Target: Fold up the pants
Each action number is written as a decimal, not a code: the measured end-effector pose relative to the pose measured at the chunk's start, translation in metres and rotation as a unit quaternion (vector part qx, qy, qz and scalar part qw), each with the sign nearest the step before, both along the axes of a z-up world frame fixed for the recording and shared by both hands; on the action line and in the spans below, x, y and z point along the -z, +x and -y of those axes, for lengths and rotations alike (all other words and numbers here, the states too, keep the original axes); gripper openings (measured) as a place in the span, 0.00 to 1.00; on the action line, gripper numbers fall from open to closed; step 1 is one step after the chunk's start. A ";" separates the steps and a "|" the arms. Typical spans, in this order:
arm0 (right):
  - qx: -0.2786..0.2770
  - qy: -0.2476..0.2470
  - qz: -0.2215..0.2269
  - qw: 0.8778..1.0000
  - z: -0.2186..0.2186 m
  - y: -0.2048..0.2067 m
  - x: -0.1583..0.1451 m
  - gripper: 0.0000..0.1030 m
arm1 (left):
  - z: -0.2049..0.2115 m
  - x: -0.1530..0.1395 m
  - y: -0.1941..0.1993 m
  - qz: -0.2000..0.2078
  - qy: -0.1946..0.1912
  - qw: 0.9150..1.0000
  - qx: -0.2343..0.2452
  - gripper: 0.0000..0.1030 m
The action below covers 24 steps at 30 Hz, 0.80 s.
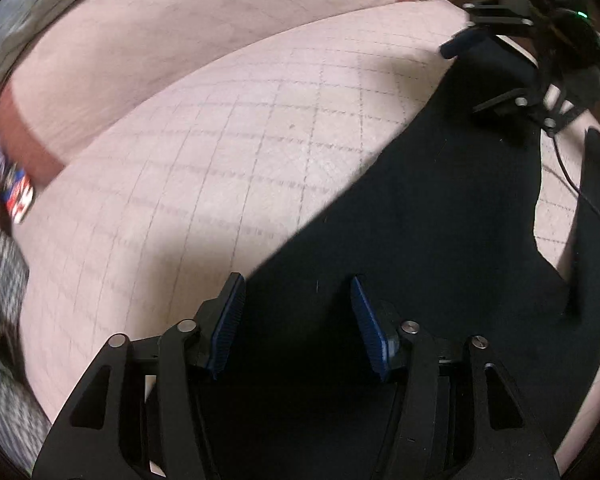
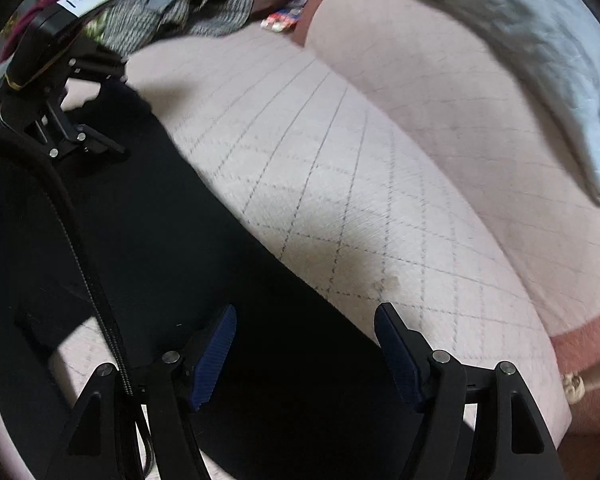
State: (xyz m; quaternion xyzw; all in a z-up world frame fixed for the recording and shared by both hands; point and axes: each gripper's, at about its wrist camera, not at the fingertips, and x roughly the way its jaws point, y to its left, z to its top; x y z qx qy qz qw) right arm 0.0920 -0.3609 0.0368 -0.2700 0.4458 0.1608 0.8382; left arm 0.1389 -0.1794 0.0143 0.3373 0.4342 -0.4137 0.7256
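The black pants [image 1: 440,208] lie flat on a pale pink quilted sofa seat [image 1: 220,168]. My left gripper [image 1: 298,284] is open and empty, just above the pants near their edge. The right gripper shows in the left wrist view [image 1: 500,68] at the far end of the pants, jaws apart. In the right wrist view the pants [image 2: 148,220] fill the lower left. My right gripper [image 2: 306,312] is open and empty over the pants' edge. The left gripper appears there [image 2: 88,108] at the far end, jaws apart over the cloth.
The sofa's pink back cushion [image 2: 440,92] rises behind the seat [image 2: 340,200]. A grey-blue cloth [image 2: 520,40] hangs over it. A heap of grey and dark red clothes [image 2: 188,4] lies at the sofa's end. A black cable [image 2: 84,264] crosses the pants.
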 end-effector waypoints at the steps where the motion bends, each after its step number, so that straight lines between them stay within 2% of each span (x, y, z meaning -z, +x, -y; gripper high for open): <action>1: 0.001 0.008 -0.008 1.000 0.001 0.004 0.002 0.67 | 0.003 0.001 0.000 0.006 0.005 1.000 0.007 0.61; 3: 0.003 0.027 -0.011 1.000 0.002 0.008 0.002 0.63 | 0.008 0.003 -0.002 0.017 0.010 0.999 0.027 0.61; 5: -0.010 0.020 -0.005 1.000 -0.008 0.003 0.003 0.26 | 0.012 0.006 -0.007 0.032 0.012 0.999 0.039 0.60; 7: -0.015 -0.019 0.013 1.000 -0.022 -0.005 0.006 0.11 | 0.013 0.006 -0.014 0.025 0.003 0.999 0.046 0.42; 8: -0.013 -0.034 0.023 0.999 -0.028 -0.010 0.006 0.08 | 0.011 0.005 -0.016 0.026 -0.001 0.999 0.046 0.32; 9: -0.008 -0.042 0.034 0.999 -0.031 -0.015 0.004 0.07 | 0.010 0.004 -0.021 0.036 -0.004 0.998 0.044 0.21; 11: -0.002 -0.050 0.059 0.997 -0.034 -0.032 -0.003 0.06 | 0.007 0.001 -0.030 0.054 -0.004 0.998 0.026 0.09; 12: 0.000 -0.051 0.076 0.996 -0.036 -0.044 -0.011 0.06 | 0.005 -0.003 -0.035 0.065 -0.005 0.998 0.016 0.08; 14: 0.002 -0.046 0.106 0.993 -0.040 -0.071 -0.028 0.06 | -0.007 -0.017 -0.050 0.066 -0.031 0.997 0.003 0.08; 18: 0.001 -0.064 0.162 0.985 -0.059 -0.152 -0.049 0.06 | -0.046 -0.057 -0.103 0.070 -0.107 0.992 -0.023 0.08; 19: 0.002 -0.060 0.170 0.984 -0.064 -0.178 -0.051 0.06 | -0.055 -0.063 -0.116 0.064 -0.124 0.990 -0.030 0.08; 21: 0.001 -0.046 0.180 0.983 -0.072 -0.218 -0.049 0.06 | -0.079 -0.066 -0.149 0.028 -0.158 0.985 -0.059 0.08; 24: 0.009 -0.021 0.160 0.987 -0.085 -0.275 -0.027 0.06 | -0.104 -0.054 -0.191 -0.011 -0.172 0.980 -0.103 0.08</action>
